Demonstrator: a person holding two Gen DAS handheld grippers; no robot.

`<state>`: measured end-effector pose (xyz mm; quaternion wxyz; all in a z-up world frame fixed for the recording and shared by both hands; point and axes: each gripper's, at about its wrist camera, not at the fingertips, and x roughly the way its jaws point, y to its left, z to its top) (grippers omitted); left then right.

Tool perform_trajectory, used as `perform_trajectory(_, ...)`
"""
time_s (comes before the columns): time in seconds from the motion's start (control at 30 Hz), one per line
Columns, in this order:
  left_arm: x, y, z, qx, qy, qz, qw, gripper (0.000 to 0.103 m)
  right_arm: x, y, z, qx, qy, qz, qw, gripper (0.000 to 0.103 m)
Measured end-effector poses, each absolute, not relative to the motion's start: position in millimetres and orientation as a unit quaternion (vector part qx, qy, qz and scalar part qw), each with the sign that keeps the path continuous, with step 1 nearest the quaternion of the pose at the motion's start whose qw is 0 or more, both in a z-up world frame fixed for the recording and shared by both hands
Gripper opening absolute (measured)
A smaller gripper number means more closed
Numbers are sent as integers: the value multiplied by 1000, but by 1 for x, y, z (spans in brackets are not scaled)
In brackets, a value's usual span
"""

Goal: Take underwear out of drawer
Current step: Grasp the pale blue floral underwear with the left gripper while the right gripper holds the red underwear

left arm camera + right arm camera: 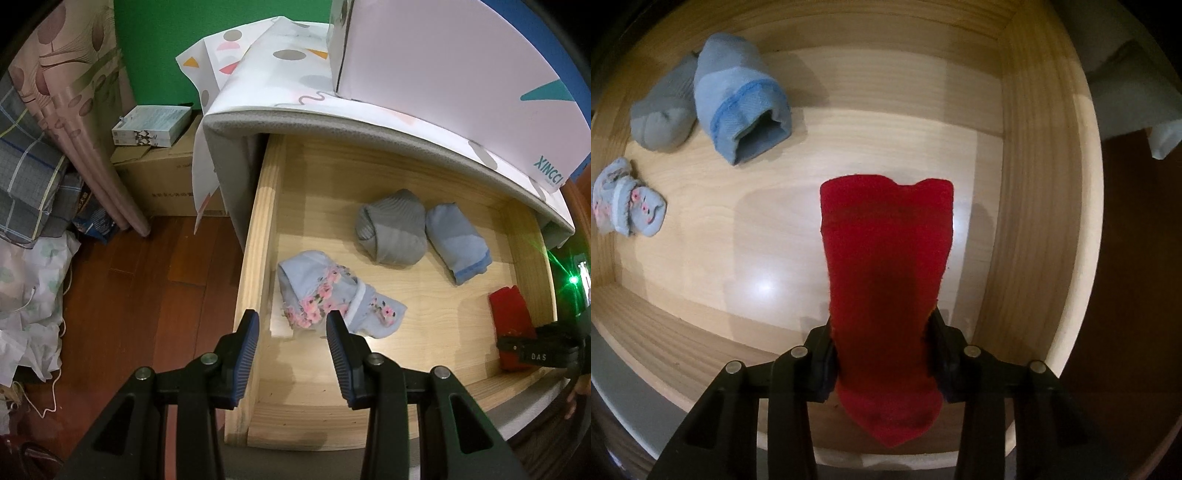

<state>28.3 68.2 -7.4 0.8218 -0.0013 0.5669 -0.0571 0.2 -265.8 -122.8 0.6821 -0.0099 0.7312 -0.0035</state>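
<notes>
- The wooden drawer stands pulled out from under a padded top draped with a patterned cloth; a white box sits on that cloth.
- The right gripper is clamped on the red underwear, which is pinched between both pads and hangs over the drawer floor near the right wall.
- In the left wrist view the same red piece shows at the drawer's right end, with the black gripper body partly in front of it.
- The left gripper has its jaws apart with nothing between them; it straddles the drawer's left wall close to the front corner.
- Just beyond it lies a floral light-blue underwear, loosely folded on the drawer floor.
- Farther back, a grey roll and a light-blue roll lie side by side, touching, well apart from the red piece.
- Left of the drawer, on the wooden floor: a cardboard box topped with flat white cartons, a pink patterned curtain, checked bedding and white bags.
</notes>
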Motion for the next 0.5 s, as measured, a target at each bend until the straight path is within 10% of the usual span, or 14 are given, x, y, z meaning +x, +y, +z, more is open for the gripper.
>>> perform_trajectory(0.5, 34, 57, -18, -2, 600, -103, 793, 42, 7, -280, -126, 4, 723, 4, 691, 38)
